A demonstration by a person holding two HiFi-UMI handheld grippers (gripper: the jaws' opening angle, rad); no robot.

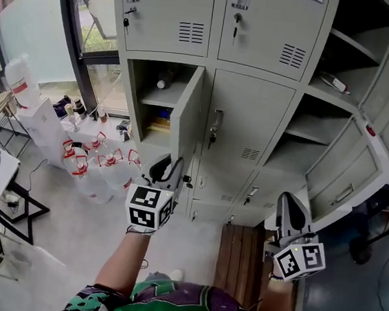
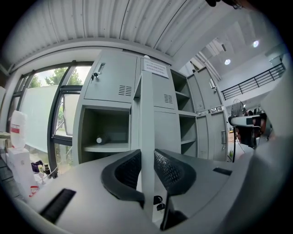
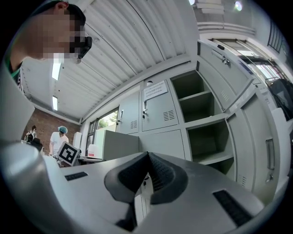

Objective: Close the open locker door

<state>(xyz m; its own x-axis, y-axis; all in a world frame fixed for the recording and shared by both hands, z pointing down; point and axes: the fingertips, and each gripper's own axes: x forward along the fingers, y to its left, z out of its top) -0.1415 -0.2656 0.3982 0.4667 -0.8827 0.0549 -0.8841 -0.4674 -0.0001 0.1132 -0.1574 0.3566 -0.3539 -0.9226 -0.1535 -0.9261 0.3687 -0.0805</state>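
The grey locker door (image 1: 187,113) stands open, swung out from a middle-row compartment (image 1: 152,102) at the left of the locker bank. A small bottle (image 1: 164,80) lies on that compartment's shelf. My left gripper (image 1: 170,171) is at the door's lower free edge. In the left gripper view the door's edge (image 2: 147,109) runs upright between the two pads, and the left gripper (image 2: 147,161) is shut on it. My right gripper (image 1: 288,208) hangs lower at the right, away from the door. In its own view the right gripper (image 3: 147,158) is shut, with nothing between the pads.
Several lockers at the right (image 1: 322,123) stand open with doors swung out. Water jugs with red handles (image 1: 93,161) and white boxes (image 1: 42,125) crowd the floor at the left by the window. A wooden board (image 1: 239,259) lies below the lockers. A person (image 3: 59,137) stands far off.
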